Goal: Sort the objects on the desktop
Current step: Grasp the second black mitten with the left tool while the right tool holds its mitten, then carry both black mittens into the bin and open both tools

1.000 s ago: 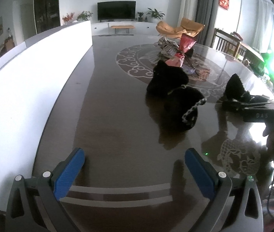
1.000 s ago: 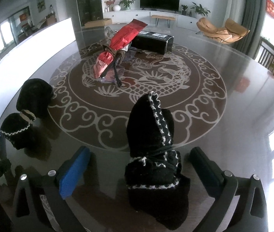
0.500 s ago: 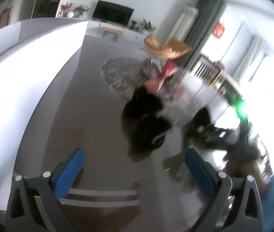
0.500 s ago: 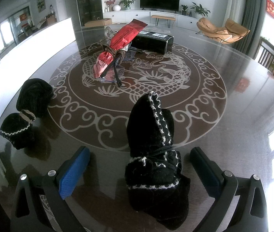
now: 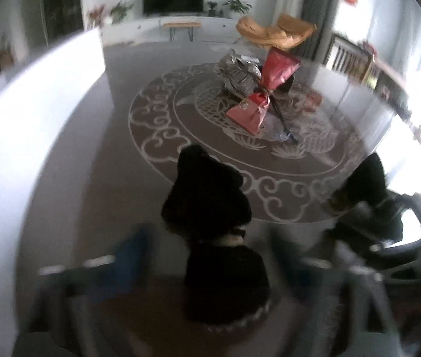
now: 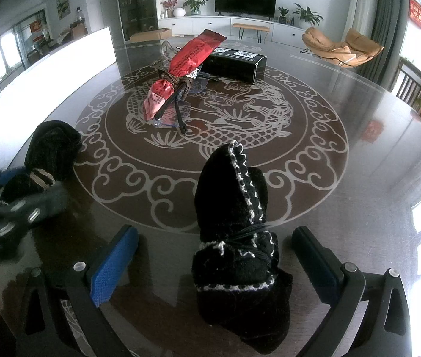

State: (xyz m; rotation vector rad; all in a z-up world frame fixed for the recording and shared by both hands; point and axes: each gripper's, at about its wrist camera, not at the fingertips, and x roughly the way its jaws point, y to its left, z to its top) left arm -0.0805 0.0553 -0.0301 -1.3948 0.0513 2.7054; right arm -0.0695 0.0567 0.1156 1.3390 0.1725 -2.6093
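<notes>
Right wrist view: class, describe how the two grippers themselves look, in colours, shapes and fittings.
The right gripper has black angular frames, silver screws and flat fingers with textured blue pads. The left gripper, blurred at the edge, shows dark frames, silver fittings and a blue patch.

The table [image 6: 374, 184] looks like dark wood with a shiny, glassy top that mirrors the light. The near black sock [image 6: 237, 250] is soft, fuzzy knitted cloth with white stitches. The black sock on the left [image 6: 47, 160] is fuzzy knit too. The red packet [image 6: 186, 68] far off is crinkly, shiny foil or plastic. The black box [image 6: 234, 62] behind it looks like smooth card. The right gripper [image 6: 213, 255] has matt black plastic arms, rough blue pads [image 6: 112, 264] and shiny metal screws.
</notes>
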